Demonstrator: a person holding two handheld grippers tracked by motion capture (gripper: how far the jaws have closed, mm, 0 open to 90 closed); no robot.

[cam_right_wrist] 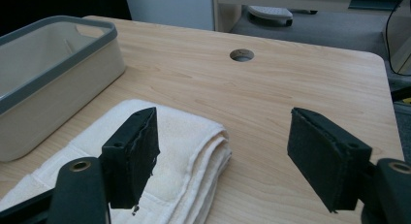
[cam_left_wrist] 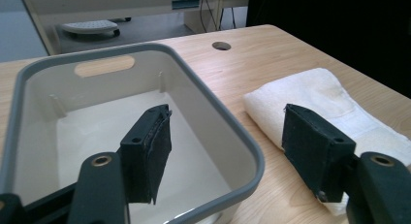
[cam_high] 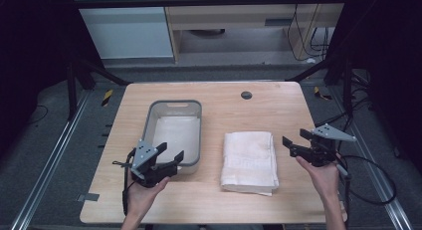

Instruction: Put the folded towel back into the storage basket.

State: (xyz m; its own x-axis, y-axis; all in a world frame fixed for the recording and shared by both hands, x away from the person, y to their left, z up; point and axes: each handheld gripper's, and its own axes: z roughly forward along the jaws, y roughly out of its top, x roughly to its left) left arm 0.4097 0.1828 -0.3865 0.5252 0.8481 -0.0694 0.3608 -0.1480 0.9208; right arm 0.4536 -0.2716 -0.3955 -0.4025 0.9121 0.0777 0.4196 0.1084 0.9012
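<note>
high view first: a folded white towel (cam_high: 249, 161) lies flat on the wooden table (cam_high: 278, 103), right of centre, just beside a grey-rimmed plastic bin (cam_high: 175, 135) that sits left of it with a narrow strip of bare wood between them. left gripper (cam_high: 170, 153) hangs over the bin's near corner, jaws spread apart with nothing in them. right gripper (cam_high: 292, 141) sits off the towel's right edge, pointing toward it, jaws also parted and empty.

left gripper view: the two black pads are wide apart, one pad over the inside of the bin (cam_left_wrist: 194, 95), the other out over the towel (cam_left_wrist: 310, 90). the bin's near rim runs between them. nothing is pinched.

right gripper view: jaws gaping, nothing gripped. one pad hovers over the towel (cam_right_wrist: 184, 136), whose stacked folded edge faces the bare table, the other over plain wood. bin (cam_right_wrist: 58, 69) is off to the left, and a round cable hole (cam_right_wrist: 242, 55) sits further back.
</note>
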